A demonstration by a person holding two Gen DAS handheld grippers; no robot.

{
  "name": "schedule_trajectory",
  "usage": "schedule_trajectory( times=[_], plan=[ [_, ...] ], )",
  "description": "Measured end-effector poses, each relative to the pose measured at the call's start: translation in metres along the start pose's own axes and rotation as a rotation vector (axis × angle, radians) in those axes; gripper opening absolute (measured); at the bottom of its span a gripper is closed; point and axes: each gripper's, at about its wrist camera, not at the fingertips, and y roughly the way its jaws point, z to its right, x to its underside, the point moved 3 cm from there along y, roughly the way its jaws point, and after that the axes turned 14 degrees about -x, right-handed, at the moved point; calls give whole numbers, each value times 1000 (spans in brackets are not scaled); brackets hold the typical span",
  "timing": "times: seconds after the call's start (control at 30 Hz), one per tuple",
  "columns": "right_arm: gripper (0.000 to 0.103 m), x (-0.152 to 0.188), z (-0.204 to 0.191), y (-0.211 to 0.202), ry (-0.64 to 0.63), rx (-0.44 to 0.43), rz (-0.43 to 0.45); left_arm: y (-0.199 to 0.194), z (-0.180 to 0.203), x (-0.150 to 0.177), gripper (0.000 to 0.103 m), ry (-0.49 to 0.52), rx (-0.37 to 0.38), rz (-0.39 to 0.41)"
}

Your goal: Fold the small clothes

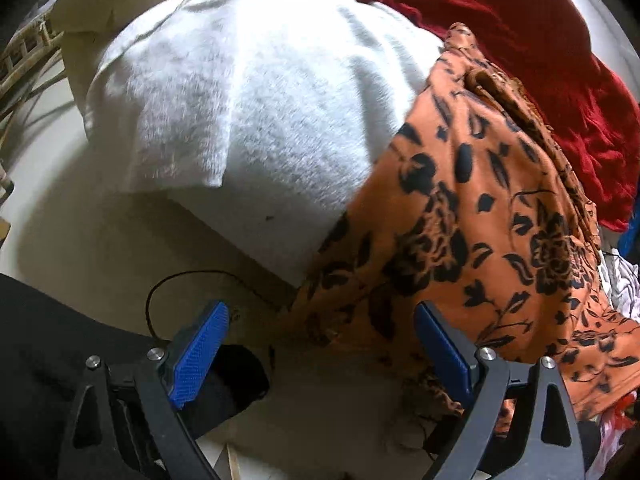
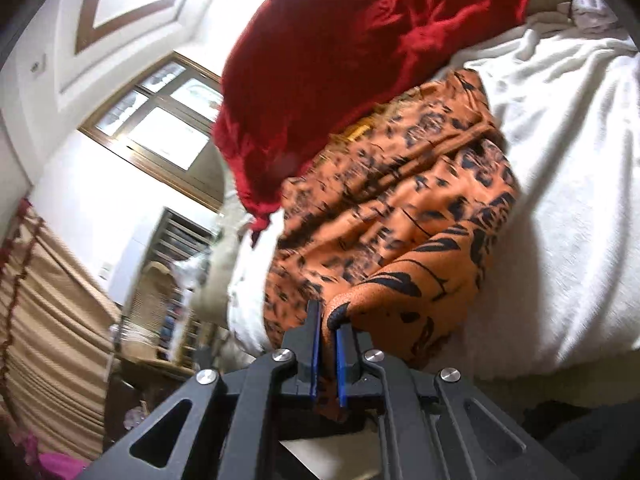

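Observation:
An orange garment with a black floral print (image 1: 480,220) lies draped over a pile, beside a white fuzzy cloth (image 1: 248,92) and under a dark red garment (image 1: 520,40). My left gripper (image 1: 320,344) is open and empty, its blue pads (image 1: 198,354) just short of the orange garment's lower edge. In the right wrist view my right gripper (image 2: 328,328) is shut on a fold of the orange garment (image 2: 400,216), which stretches away from the jaws. The red garment (image 2: 360,48) and white cloth (image 2: 560,160) lie on either side of it.
A black cloth (image 1: 48,360) lies at the lower left on a cream surface (image 1: 100,232). A wicker object (image 1: 24,60) stands at the far left. In the right wrist view, a window (image 2: 160,128), a beige curtain (image 2: 48,320) and shelves (image 2: 180,240) show on the left.

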Motion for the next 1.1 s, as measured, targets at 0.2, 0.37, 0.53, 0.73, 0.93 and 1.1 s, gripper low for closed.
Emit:
schedule_trajectory(
  times=[0.2,0.37,0.53,0.73,0.93,1.1],
  plan=[
    [6,-38,-7,-25,-22,-52,145,11,0,-1,94,2,14,2],
    [6,-68,-1,-40,-27,-9,233,25,11,-7,94,-7,60,-14],
    [6,-78,8,-43,-10,12,261,37,20,-1,94,-4,102,-50],
    [6,-81,7,-46,-27,33,253,28,20,6,94,-14,73,-33],
    [6,-80,4,-42,-31,15,250,38,8,21,94,-140,39,-68],
    [6,-79,3,-43,-40,23,251,58,8,26,94,-212,71,-101]
  ],
)
